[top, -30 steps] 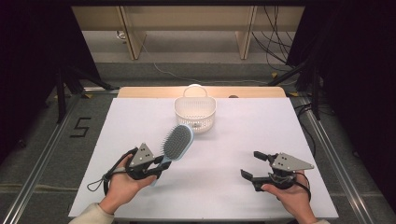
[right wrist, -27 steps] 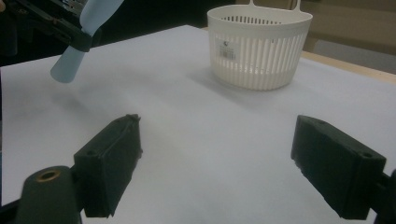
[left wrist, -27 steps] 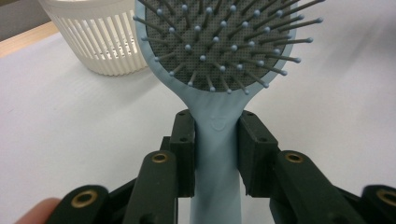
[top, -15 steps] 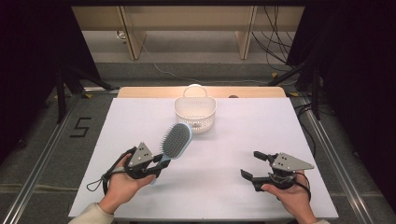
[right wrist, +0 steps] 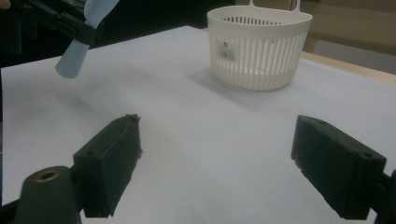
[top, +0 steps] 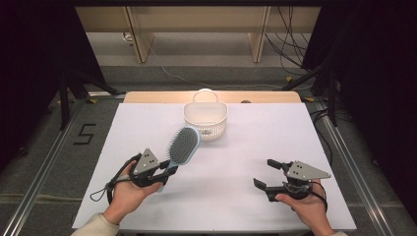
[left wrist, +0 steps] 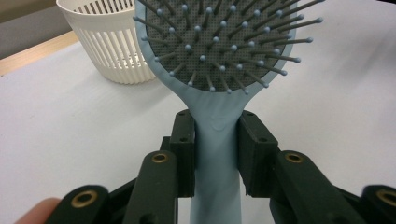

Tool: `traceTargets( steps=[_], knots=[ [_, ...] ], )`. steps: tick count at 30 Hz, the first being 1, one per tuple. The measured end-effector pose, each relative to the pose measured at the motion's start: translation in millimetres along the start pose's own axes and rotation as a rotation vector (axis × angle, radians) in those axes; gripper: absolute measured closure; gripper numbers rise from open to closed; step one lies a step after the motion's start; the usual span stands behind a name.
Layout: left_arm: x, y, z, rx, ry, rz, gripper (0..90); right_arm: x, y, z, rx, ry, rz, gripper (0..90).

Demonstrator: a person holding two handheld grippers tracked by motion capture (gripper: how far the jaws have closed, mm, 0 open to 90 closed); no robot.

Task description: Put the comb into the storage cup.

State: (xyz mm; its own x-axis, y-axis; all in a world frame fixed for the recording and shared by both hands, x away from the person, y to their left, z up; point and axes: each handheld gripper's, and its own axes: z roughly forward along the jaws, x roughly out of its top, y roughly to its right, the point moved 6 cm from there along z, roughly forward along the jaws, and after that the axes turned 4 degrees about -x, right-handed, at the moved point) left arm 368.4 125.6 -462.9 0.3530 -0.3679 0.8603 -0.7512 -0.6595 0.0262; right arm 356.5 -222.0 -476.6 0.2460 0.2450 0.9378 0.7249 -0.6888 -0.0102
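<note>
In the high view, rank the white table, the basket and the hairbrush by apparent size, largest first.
1. white table
2. basket
3. hairbrush, though it looks close to the basket, and being held above the table may enlarge it.

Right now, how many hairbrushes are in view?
1. The blue hairbrush is held by its handle in the left tool, raised above the white table, in front of the white basket.

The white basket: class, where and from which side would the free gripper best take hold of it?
Probably its thin rim, from above: the basket stands upright and open-topped, so the open right gripper could drop one jaw inside the slatted wall, one outside.
</note>
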Motion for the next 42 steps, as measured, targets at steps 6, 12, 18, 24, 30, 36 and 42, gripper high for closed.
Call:
traceTargets(
  steps=[6,12,18,24,30,36,42],
  knots=[
    [1.4,-1.0,-0.5,0.004,0.010,-0.005,69.9,0.0,-0.1,0.0,0.001,0.001,0.001,16.7],
    [3.3,-1.5,-0.8,0.003,0.017,-0.008,69.9,0.1,0.1,0.0,0.000,0.002,0.004,16.7],
    [3.9,-3.7,-0.4,0.011,0.027,-0.016,69.8,0.1,0.1,-0.1,0.001,0.003,0.006,16.7],
    [6.3,-4.9,-0.4,0.014,0.037,-0.021,69.9,0.1,0.3,-0.1,0.001,0.002,0.006,16.6],
    [8.1,-5.3,1.0,0.011,0.039,-0.024,69.9,0.1,0.2,0.0,0.001,0.003,0.006,16.6],
    [12.1,-6.3,1.5,0.015,0.050,-0.026,69.9,0.0,0.3,0.1,0.001,0.003,0.006,16.5],
    [15.6,-8.0,2.4,0.018,0.057,-0.028,69.9,-0.1,0.4,0.4,0.002,0.003,0.005,16.5]
  ],
)
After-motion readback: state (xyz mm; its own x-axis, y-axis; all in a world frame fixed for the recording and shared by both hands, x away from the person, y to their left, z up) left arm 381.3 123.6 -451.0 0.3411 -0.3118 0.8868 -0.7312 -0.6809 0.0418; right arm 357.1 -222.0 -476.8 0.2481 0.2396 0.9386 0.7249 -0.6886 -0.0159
